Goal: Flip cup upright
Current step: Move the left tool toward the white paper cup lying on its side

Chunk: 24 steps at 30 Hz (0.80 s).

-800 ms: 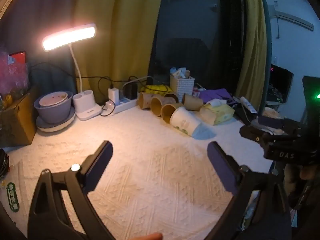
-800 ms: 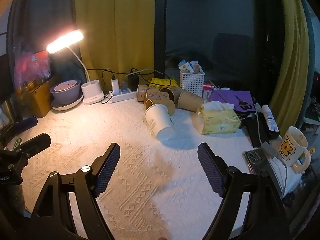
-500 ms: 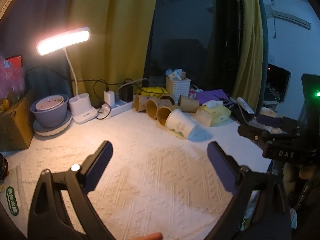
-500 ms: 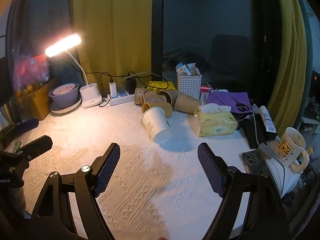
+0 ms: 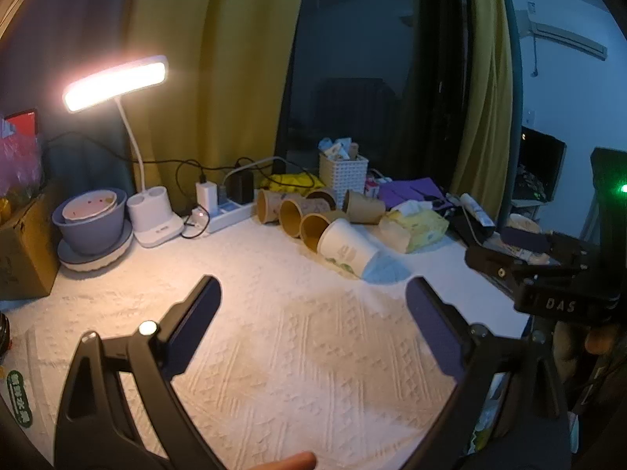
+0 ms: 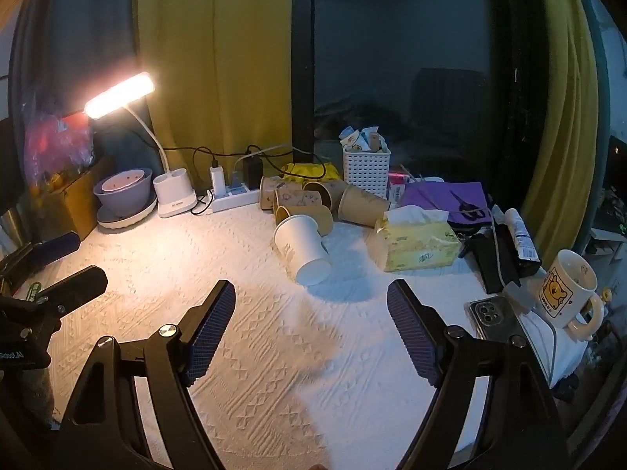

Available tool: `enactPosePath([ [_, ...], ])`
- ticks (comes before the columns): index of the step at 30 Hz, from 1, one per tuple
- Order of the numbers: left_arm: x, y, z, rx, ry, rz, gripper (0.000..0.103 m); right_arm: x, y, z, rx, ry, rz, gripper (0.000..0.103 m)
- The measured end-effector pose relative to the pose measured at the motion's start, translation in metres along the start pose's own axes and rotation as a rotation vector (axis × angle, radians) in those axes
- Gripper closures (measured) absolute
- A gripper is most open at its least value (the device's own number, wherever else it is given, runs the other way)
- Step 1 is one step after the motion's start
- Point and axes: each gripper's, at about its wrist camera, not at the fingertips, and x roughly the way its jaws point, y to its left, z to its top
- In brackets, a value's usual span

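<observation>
A white paper cup [image 6: 301,250] lies on its side on the white textured cloth [image 6: 274,352], base toward me, in front of several brown paper cups [image 6: 309,199] also on their sides. It also shows in the left wrist view [image 5: 348,248]. My right gripper [image 6: 311,315] is open and empty, a little short of the white cup. My left gripper [image 5: 313,313] is open and empty, farther back and to the left of the cup. In the right wrist view the left gripper [image 6: 43,270] shows at the left edge; in the left wrist view the right gripper [image 5: 521,250] shows at the right.
A lit desk lamp [image 6: 172,196], a purple bowl on a plate [image 6: 123,192] and a power strip [image 6: 235,196] stand at the back left. A tissue pack [image 6: 417,241], white basket [image 6: 366,170], phone [image 6: 490,315] and mug [image 6: 568,293] sit at the right.
Both grippers have drawn back and risen slightly, so the cups look a bit farther off. Both stay open. The cups have not moved.
</observation>
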Motion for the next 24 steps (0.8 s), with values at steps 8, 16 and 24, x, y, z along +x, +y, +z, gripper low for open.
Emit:
enactPosePath([
  [8,0.000,-0.004,-0.001,0.024,-0.012,0.006,0.007,0.000,0.000,-0.001,0.000,-0.001,0.001,0.020],
  [16,-0.001,-0.003,0.006,0.017,-0.026,-0.005,0.007,0.002,-0.003,0.005,0.006,-0.008,-0.003,0.020],
  [24,-0.002,-0.004,0.008,0.011,-0.028,-0.003,0.007,-0.001,-0.004,0.006,0.010,-0.015,-0.002,0.020],
])
